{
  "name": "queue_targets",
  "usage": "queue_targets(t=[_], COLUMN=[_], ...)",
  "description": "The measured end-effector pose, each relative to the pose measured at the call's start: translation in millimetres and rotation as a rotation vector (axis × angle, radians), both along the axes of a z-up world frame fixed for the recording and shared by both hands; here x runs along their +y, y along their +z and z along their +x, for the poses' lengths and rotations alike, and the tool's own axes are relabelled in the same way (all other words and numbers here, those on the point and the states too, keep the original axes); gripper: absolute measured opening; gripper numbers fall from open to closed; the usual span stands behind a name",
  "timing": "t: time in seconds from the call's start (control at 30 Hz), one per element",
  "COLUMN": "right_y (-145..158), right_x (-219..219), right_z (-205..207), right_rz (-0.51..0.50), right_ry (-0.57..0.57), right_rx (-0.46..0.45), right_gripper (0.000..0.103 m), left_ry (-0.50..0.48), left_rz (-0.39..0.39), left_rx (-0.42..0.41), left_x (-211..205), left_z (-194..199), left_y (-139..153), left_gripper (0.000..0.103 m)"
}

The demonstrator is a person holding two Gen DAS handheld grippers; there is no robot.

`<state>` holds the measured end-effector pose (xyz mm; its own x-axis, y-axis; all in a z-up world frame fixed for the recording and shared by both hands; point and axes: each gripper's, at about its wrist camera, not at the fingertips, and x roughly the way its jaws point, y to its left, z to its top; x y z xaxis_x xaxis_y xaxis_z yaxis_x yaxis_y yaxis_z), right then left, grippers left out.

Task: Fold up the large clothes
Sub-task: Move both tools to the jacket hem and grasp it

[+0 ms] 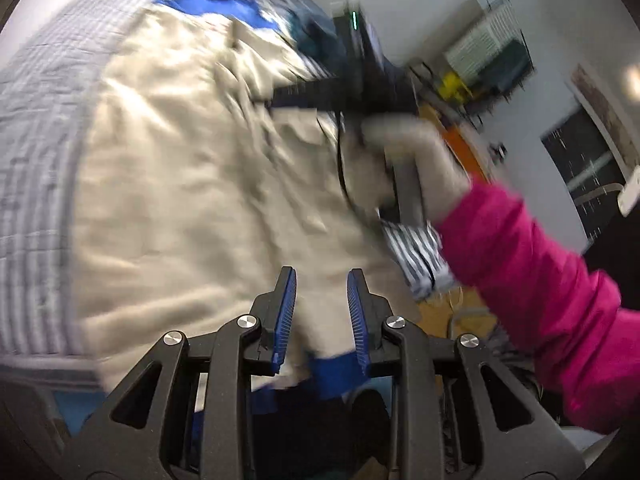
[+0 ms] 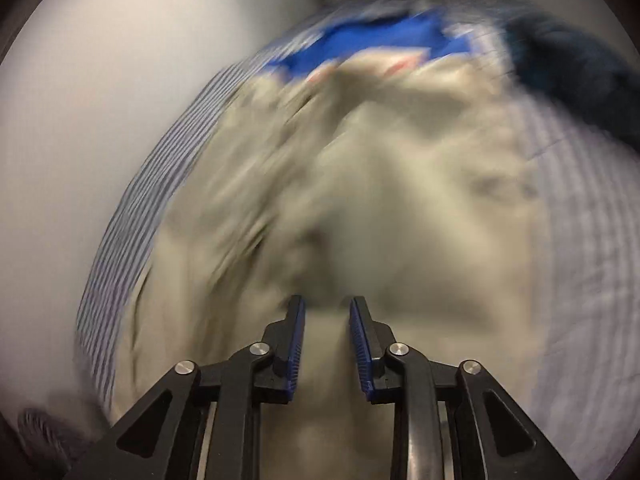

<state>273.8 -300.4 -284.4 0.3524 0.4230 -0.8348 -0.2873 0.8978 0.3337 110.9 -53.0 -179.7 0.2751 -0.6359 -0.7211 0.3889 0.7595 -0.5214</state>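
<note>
Beige garment (image 1: 192,184) lies spread and rumpled over a blue-and-white striped bedcover (image 1: 36,152), filling most of both wrist views; heavy motion blur, no readable writing or brand anywhere; a small reddish-white tag-like patch near the garment's far edge in the right view, text illegible; blue cloth (image 1: 216,6) sits at the far end of the garment, touching it; a dark teal item (image 2: 576,76) lies beside that on the bedcover; more blue fabric shows at the garment's near edge, just under the left gripper (image 1: 322,280); left gripper's blue pads stand apart with a clear gap, beige cloth seen behind the gap but nothing pinched that I can tell; it tilts down over the near hem; right gripper (image 2: 326,306) likewise parted, pads not pressing anything, hovering over the middle of the garment, pointing steeply down; in the left view the right tool's black body crosses the frame over the garment's right side, blocking part of it; a gloved hand (image 1: 412,160) wraps its handle, pink sleeve (image 1: 532,280) running off to the lower right; a black-and-white striped scrap (image 1: 420,256) sits just below that hand; background right: white wall, cluttered shelf (image 1: 488,52) with yellow and orange bits, dark window (image 1: 588,168); plain pale wall left of the bed in the right view.
</note>
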Motion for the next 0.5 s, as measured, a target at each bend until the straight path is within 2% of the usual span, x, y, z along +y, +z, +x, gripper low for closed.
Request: queue_targets(t=[0.07,0.13,0.27,0.33,0.5], right_y=[10.5,22.6,55.8,65.0,57.3], right_x=[20.5,15.5,-22.7,-39.0,-54.2], right_z=[-18.2,-28.3,-63.6,-86.8,-149.8], right_rz=[-0.042,0.025,0.104,0.085,0.042], right_ry=[0.103,0.126,0.051,0.015,-0.02], right_rx=[-0.039,-0.025,-0.058,-0.077,-0.051], right_gripper=[0.027,0.027,0.026,0.028,0.03], left_ry=[0.062,0.133,0.216,0.257,0.287], left_rz=[0.007,0.012,0.036,0.03,0.046], left_rx=[-0.016,-0.027,-0.034,-0.012,0.044], left_x=[17.0,39.4,60.0,74.9,88.6], left_z=[1.2,6.5,11.3,13.5,9.8], left_y=[2.6,4.9,1.4,-3.1,-22.3], left_gripper=[0.025,0.025,0.025,0.025,0.028])
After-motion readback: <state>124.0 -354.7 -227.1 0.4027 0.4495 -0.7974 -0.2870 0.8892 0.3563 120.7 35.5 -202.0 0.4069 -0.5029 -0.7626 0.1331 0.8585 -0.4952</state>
